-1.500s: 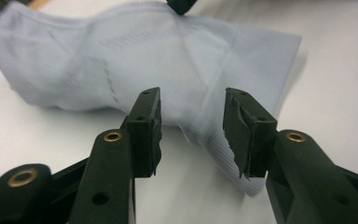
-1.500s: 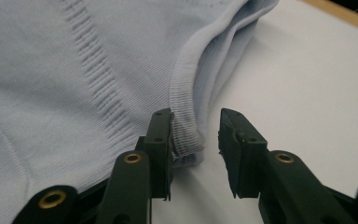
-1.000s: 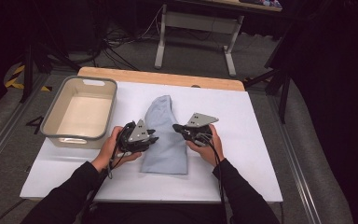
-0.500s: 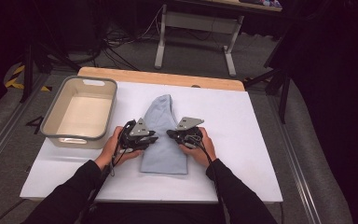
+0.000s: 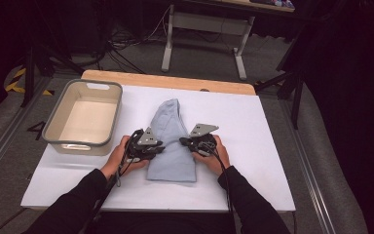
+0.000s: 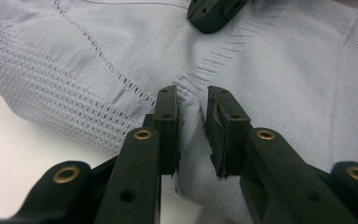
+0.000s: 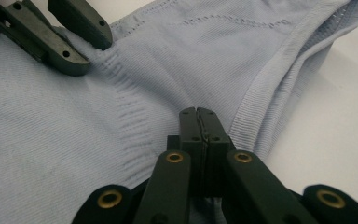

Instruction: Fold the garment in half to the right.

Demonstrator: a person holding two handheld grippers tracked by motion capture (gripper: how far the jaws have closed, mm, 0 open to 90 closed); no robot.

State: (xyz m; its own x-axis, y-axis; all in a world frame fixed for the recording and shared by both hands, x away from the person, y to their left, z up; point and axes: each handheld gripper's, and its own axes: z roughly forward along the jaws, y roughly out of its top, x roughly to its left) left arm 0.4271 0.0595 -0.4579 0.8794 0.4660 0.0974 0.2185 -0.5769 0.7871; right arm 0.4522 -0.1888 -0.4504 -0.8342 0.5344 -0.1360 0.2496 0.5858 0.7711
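The pale blue knit garment (image 5: 171, 141) lies folded in the middle of the white surface (image 5: 253, 146), narrow end away from the person. Its lower side edges are hidden under both hands in the high view, and its full shape is cut off in the gripper views. It is ribbed, with openwork rows along a seam. The left claw (image 6: 193, 114) has just been closing, a pinched ridge of knit between its pads. The right claw (image 7: 199, 122) is clenched, tips down on the fabric; whether it grips cloth is unclear. A beige bin (image 5: 58, 139) sits left.
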